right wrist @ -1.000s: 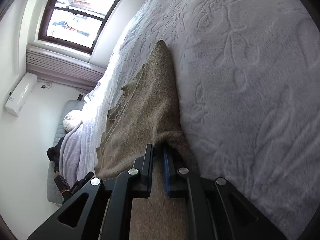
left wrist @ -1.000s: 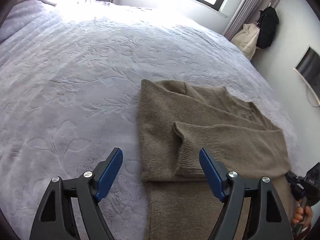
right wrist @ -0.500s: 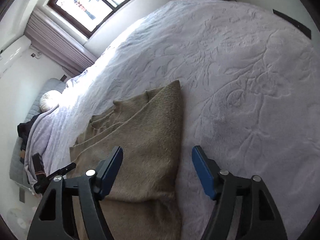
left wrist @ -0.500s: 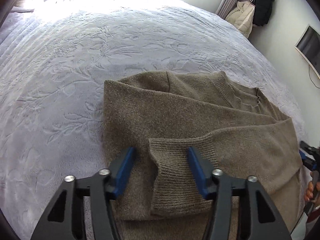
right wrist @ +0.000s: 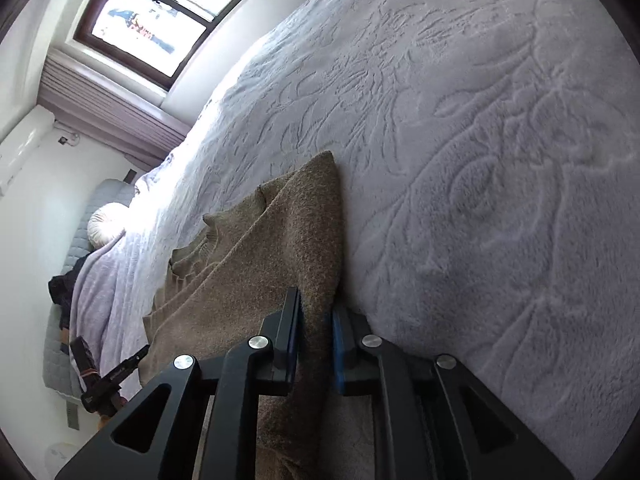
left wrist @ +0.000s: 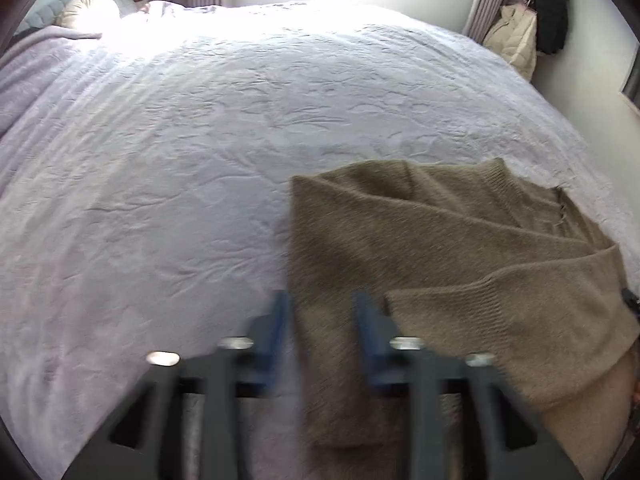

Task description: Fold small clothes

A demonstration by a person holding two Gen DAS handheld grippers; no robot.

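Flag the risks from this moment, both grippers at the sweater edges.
1. The left hand-held gripper view is motion-blurred, its jaws not closed on the brown sweater; it may catch one layer only.
2. The folded-in sleeve cuff lies loose and could slide off during a lift.
3. The right hand-held gripper pinches a narrow edge that might slip.

L gripper (left wrist: pixel 320 320): black frame w/ triangular cut-outs, two blue finger pads (left wrist: pixel 276 328), round silver screws along the arms; all motion-blurred. R gripper (right wrist: pixel 316 328): same build, matte black angular arms w/ triangular cut-outs, blue pads (right wrist: pixel 340 344) on black fingers, four silver screw heads. In the R wrist view the L gripper (right wrist: pixel 108 380) looked small, black, w/ a bit of skin-toned hand beneath it.
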